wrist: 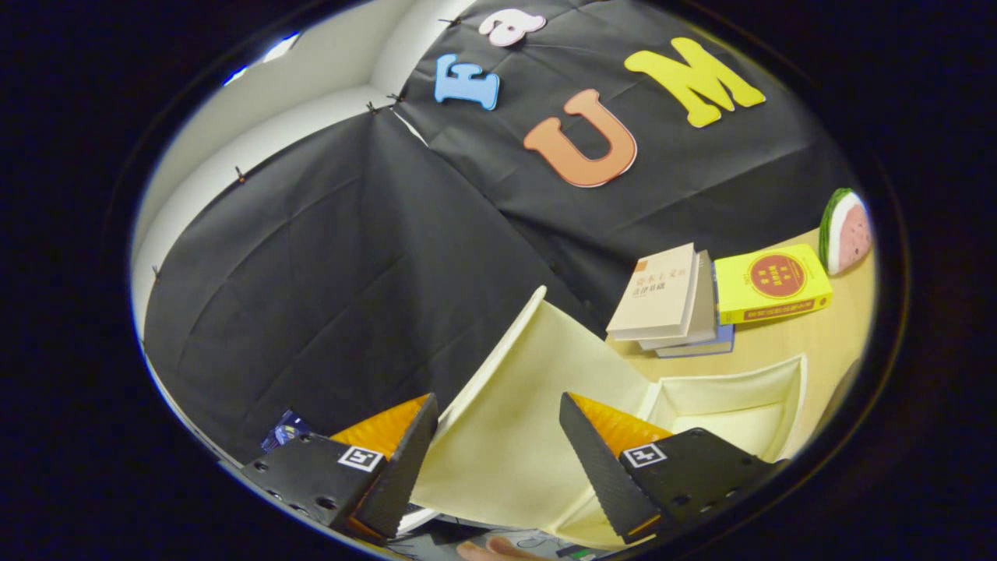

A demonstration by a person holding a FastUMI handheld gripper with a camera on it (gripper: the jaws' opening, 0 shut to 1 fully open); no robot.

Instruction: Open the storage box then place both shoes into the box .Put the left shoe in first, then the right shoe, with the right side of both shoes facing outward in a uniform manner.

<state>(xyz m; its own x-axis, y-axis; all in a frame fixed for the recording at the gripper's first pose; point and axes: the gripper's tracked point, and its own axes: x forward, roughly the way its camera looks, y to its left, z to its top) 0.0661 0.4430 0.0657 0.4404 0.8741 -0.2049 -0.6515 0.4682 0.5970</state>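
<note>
A cream fabric storage box [744, 393] stands on the wooden table, its mouth open toward me. Its lid [522, 405] is swung up and stands nearly upright, and the lid's lower part lies between my two fingers. My gripper [498, 409] is open, with a wide gap between the fingers and neither pad clearly pressing on the lid. The inside of the box [724, 425] looks bare where I can see it.
A stack of books [674, 304] lies on the table [826, 335] behind the box, a yellow book [771, 282] next to it. A watermelon-slice toy [845, 231] stands further right. Black cloth walls close the back and left. A person's fingertip [487, 550] shows below the fingers.
</note>
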